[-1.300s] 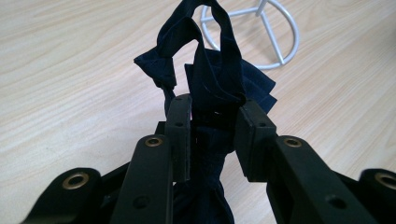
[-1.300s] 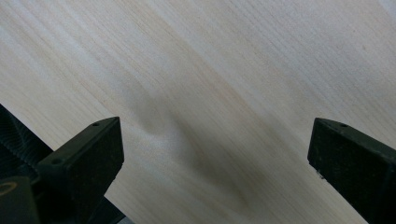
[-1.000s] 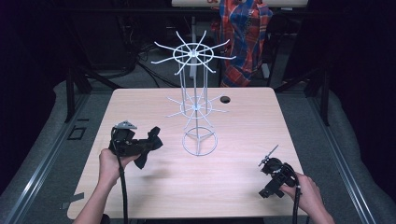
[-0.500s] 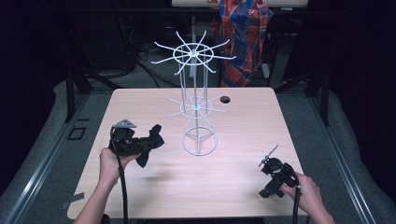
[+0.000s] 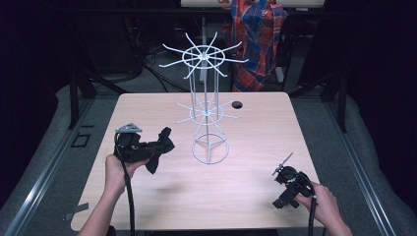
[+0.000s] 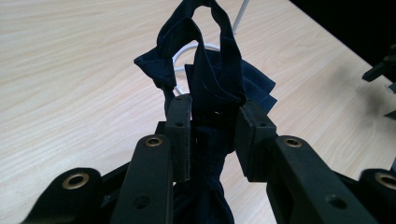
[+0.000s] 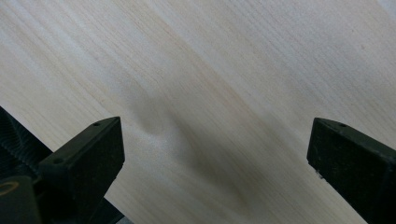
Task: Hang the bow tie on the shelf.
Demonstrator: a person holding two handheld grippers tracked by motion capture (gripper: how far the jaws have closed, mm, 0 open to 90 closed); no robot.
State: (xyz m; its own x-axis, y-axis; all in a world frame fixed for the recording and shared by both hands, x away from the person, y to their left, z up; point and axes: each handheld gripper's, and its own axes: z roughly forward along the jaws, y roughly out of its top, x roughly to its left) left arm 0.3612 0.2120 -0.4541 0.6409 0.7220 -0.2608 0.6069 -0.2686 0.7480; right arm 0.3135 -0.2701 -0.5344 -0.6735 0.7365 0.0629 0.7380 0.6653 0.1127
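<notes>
Left gripper view is showing the left gripper (image 6: 212,140) clamping a dark blue cloth (image 6: 215,79), bunched and looped above the jaws, just above the tabletop (image 6: 70,70) beside the white wire rack (image 5: 206,113). The right gripper (image 7: 212,154) is gaping wide, gripping nothing.

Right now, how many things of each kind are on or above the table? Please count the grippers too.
Grippers: 2, the left gripper and the right gripper
Dark blue cloth: 1, clamped in the left gripper
White wire rack: 1, standing on the table
Total: 4
</notes>
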